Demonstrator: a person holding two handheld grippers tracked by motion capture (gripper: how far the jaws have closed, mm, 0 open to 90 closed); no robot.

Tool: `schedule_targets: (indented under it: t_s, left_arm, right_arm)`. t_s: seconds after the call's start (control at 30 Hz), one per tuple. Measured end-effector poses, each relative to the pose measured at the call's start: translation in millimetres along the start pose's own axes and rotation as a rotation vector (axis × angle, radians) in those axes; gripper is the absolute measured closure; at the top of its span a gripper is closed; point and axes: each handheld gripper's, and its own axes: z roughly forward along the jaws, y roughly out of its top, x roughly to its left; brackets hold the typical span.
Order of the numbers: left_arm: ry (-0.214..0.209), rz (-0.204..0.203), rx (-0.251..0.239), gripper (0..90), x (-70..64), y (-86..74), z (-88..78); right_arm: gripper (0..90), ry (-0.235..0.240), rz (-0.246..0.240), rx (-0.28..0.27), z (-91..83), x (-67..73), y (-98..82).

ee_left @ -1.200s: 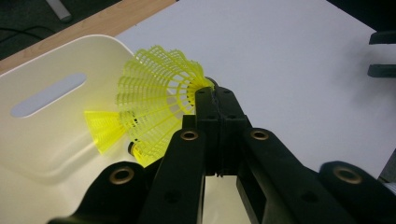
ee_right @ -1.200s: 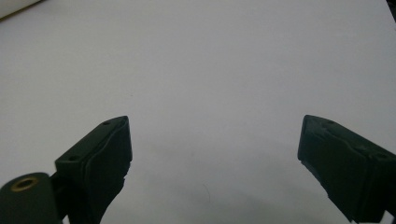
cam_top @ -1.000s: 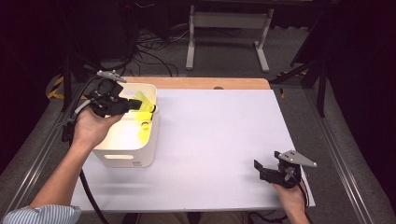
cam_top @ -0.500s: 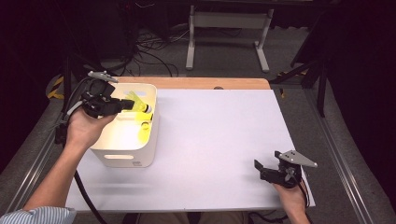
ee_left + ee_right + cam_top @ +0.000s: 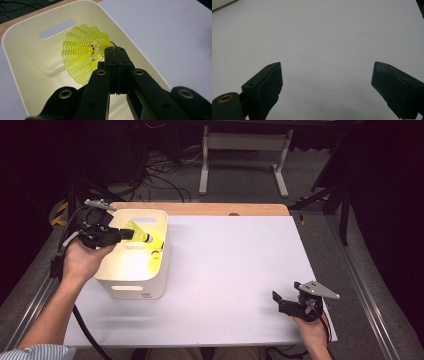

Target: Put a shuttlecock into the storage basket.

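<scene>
A yellow mesh shuttlecock (image 5: 137, 232) hangs over the open top of a white bin (image 5: 133, 288) at the table's left. My left gripper (image 5: 128, 235) is shut on its cork end, and the skirt fans away from the jaws. In the left gripper view the shuttlecock (image 5: 81, 57) sits just beyond the closed tips of the left gripper (image 5: 115, 50), above the bin's inner wall (image 5: 27, 62). My right gripper (image 5: 277, 300) rests low near the table's front right with its jaws wide apart. In its own view the right gripper (image 5: 326, 75) has only bare white tabletop between the jaws.
The white tabletop (image 5: 235, 265) stretches between the bin and the right hand. A wooden strip (image 5: 210, 209) runs along the far edge. Beyond it the floor holds cables (image 5: 160, 175) and a metal stand (image 5: 245, 150).
My left hand has shifted to the left and slightly lower with the shuttlecock still gripped, staying over the bin. The right hand has kept still.
</scene>
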Motion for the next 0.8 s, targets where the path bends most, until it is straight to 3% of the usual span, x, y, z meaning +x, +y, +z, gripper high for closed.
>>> schedule_targets:
  t_s: [0.27,0.8]
  left_arm:
    - [0.022,-0.026,0.025,90.0,9.3,-5.5,14.4]
    - [0.039,-0.045,0.054,90.0,14.3,-8.8,32.8]
  right_arm:
    - [10.6,0.001,0.002,-0.001,-0.3,-1.0,-0.1]
    - [10.7,0.002,0.001,-0.006,-0.8,-0.8,0.0]
